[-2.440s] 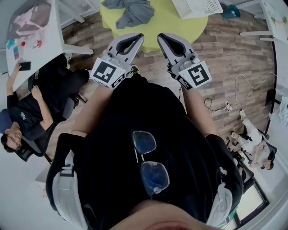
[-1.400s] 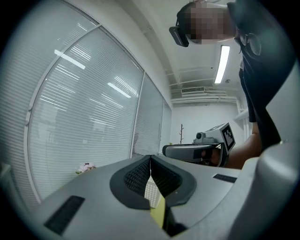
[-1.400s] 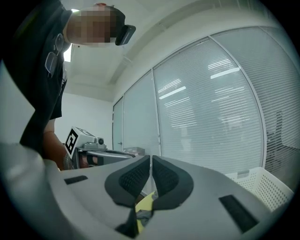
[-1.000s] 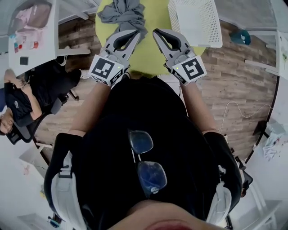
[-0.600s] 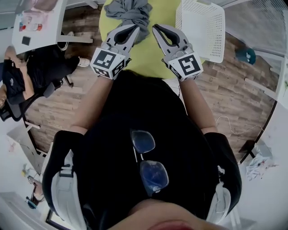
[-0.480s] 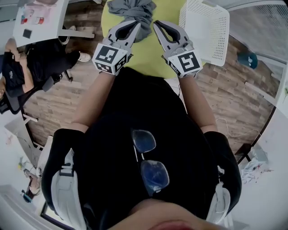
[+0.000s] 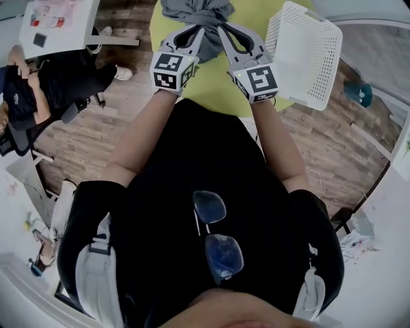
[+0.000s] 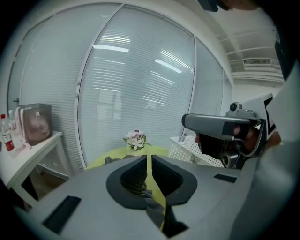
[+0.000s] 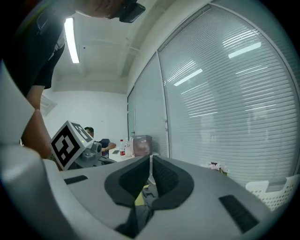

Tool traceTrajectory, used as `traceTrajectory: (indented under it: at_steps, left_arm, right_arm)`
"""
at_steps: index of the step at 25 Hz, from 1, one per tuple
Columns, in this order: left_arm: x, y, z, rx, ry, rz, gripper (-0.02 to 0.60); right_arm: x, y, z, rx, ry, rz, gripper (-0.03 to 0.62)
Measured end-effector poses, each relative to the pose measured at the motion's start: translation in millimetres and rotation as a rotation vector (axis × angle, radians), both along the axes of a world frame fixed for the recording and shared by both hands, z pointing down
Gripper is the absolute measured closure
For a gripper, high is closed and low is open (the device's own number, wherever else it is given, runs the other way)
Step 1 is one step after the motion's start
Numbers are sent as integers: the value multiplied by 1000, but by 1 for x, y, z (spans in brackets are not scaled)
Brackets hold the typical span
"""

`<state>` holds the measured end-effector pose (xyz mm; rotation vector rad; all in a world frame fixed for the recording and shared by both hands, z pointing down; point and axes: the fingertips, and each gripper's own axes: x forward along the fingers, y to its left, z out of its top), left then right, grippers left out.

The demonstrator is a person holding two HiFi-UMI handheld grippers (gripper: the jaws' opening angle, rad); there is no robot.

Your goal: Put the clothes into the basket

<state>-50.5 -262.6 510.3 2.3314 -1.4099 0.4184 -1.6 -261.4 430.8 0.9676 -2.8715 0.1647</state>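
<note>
Counting 1 left claw (image 7: pixel 197 32), 1 right claw (image 7: pixel 223 31), both closed | 1 grey clothes heap (image 7: pixel 198 9) | 1 white basket (image 7: pixel 309 52)

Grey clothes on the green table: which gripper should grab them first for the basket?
Right, probably. Both the left gripper and right gripper are shut, with tips at the near edge of the grey clothes, but the white basket stands beside the right one, so its carry is shorter. It must open first.
</note>
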Motion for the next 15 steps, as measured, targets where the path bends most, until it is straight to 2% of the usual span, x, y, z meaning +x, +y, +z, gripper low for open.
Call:
traceTrajectory:
  at_steps: [3, 7, 15]
  left_arm:
    - [-7, -14, 27, -61, -10, -24, 533]
    - [-21, -27, 68, -183, -8, -67, 438]
    - [-28, -53, 137, -382, -63, -101, 342]
  right_arm:
    - [-4, -15, 12, -14, 20, 15, 559]
    - [-12, -30, 30, -45, 44, 35, 559]
    - [-17, -54, 68, -110, 79, 48, 559]
